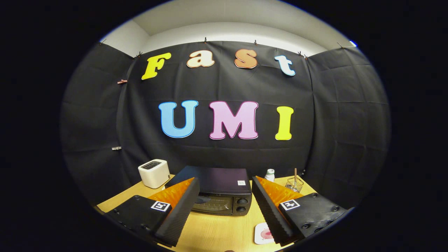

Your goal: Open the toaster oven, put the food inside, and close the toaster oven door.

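Tongs [224, 206] spread wide, toaster oven [220, 192] door closed

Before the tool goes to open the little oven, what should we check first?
1. Tool fingers spread apart, holding nothing: ok.
2. Toaster oven lies just ahead, between the fingers: ok.
3. Oven door looks closed, so it needs opening first: ok.
4. Door handle easy to spot: cannot tell, one finger covers part of the front.
5. Food ready: a small white plate with something pink sits on the table by the tool's finger; what it is: cannot tell.
6. White toaster and wire holder stand off to the sides, out of the way: ok.
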Motion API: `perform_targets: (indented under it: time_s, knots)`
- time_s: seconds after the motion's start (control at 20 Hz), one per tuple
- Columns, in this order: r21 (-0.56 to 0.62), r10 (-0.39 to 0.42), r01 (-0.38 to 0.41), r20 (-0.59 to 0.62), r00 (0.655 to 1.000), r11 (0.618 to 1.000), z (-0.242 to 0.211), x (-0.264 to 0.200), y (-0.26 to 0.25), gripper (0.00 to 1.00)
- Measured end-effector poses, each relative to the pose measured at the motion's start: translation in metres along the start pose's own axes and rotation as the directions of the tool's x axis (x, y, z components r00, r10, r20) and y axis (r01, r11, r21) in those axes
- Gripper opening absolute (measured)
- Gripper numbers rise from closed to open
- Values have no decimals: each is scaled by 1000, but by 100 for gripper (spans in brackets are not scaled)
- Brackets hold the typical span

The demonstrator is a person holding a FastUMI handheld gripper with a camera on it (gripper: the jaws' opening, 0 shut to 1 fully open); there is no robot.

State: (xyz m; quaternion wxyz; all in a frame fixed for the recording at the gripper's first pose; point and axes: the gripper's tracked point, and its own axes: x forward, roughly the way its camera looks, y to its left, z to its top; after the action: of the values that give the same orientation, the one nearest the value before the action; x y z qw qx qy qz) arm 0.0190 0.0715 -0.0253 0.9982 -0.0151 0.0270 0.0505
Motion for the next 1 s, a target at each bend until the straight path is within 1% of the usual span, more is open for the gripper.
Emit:
perform_targets:
  time_s: [0.3,0.45,0.55,0.65,0.9,1.0]
  knots:
    - [22,11,-11,-26,1000,1000,-15,21,16,98]
    - [7,20,-19,-43,999,1000,-24,40,27,98]
    - [-5,13,-13,-45,999,1000,-27,55,32,98]
    - [20,12,-11,-52,999,1000,-31,71,40,98]
    - [24,-14,16,-90,996,1000,-55,114,54,98]
    - [53,-18,25,-122,992,998,-72,133,61,98]
